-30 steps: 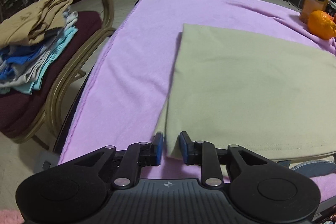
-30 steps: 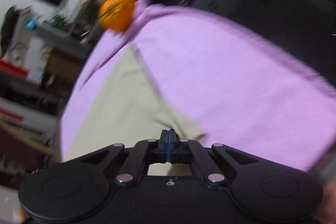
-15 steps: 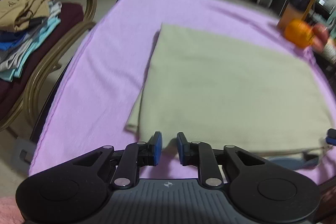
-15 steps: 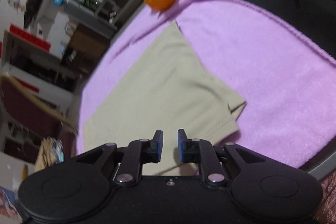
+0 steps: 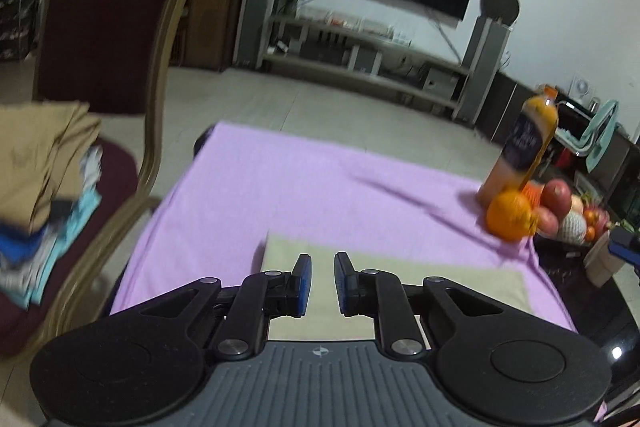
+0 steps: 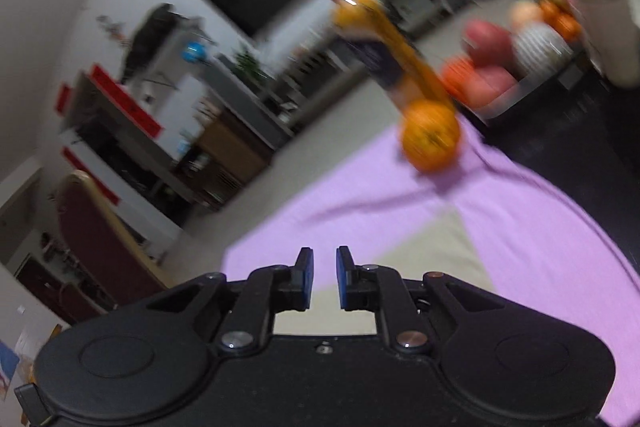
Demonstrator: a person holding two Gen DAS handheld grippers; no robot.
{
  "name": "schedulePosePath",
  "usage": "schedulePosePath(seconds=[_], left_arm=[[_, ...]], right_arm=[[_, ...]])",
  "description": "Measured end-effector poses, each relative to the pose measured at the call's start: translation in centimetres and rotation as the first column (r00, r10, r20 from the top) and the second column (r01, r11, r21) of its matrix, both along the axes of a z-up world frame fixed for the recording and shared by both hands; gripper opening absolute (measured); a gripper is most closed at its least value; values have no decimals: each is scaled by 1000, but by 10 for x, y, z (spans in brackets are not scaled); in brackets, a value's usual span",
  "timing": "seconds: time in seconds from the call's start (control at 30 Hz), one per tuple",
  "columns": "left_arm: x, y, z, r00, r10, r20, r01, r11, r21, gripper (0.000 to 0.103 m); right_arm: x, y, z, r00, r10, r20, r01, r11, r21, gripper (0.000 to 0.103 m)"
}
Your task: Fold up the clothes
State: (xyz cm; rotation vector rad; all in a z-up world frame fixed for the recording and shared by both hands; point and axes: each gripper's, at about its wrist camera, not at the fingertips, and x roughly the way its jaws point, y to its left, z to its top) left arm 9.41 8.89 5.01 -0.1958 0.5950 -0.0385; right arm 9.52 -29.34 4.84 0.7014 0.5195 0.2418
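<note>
Both claws have lifted off the beige folded garment [image 5: 440, 291]; left gripper [image 5: 319, 281] and right gripper [image 6: 321, 278] slightly parted, empty. Fold apparently released; garment lies below, ahead.

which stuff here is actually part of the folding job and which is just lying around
Part of the job:
- beige garment lying flat on the purple cloth
- stack of folded clothes on the chair
- left claw and right claw, both open and empty

Just lying about:
- orange
- juice bottle
- fruit in the tray
</note>
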Motion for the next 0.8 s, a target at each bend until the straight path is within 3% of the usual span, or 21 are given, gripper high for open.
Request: schedulePosePath(seconds=[0.1, 0.2, 0.27, 0.33, 0.43, 0.53, 0.63, 0.73, 0.77, 0.8], left_arm=[[29, -9, -2, 1000, -10, 23, 9, 999, 40, 17], [58, -18, -42, 996, -30, -86, 34, 998, 55, 17], [77, -25, -78, 981, -37, -190, 52, 996, 71, 15], [93, -33, -103, 965, -52, -258, 79, 992, 96, 13], [112, -41, -113, 968, -67, -243, 93, 991, 97, 13], [134, -48, -122, 969, -82, -235, 99, 993, 62, 13], [150, -56, -134, 969, -92, -229, 115, 989, 89, 14], [157, -50, -136, 978, -61, -198, 88, 987, 133, 21], [158, -45, -136, 981, -44, -187, 71, 987, 142, 20], [161, -35, -136, 983, -2, -182, 28, 989, 142, 20]], right_arm=[[29, 8, 13, 997, 36, 72, -33, 999, -34, 17], [55, 10, -8, 995, 39, 88, -31, 996, -88, 26], [71, 4, -44, 1000, 3, 3, -2, 996, -88, 26], [89, -8, -86, 987, -42, -152, 37, 999, -32, 22], [110, -24, -126, 953, -44, -299, 70, 994, 79, 15], [125, -23, -137, 956, 23, -294, 27, 986, 166, 16], [141, -14, -156, 950, 146, -275, -64, 956, 286, 16], [153, -5, -173, 933, 205, -297, -115, 949, 293, 16], [155, -9, -178, 933, 195, -302, -106, 952, 286, 13], [158, -13, -183, 934, 184, -308, -97, 955, 279, 3]])
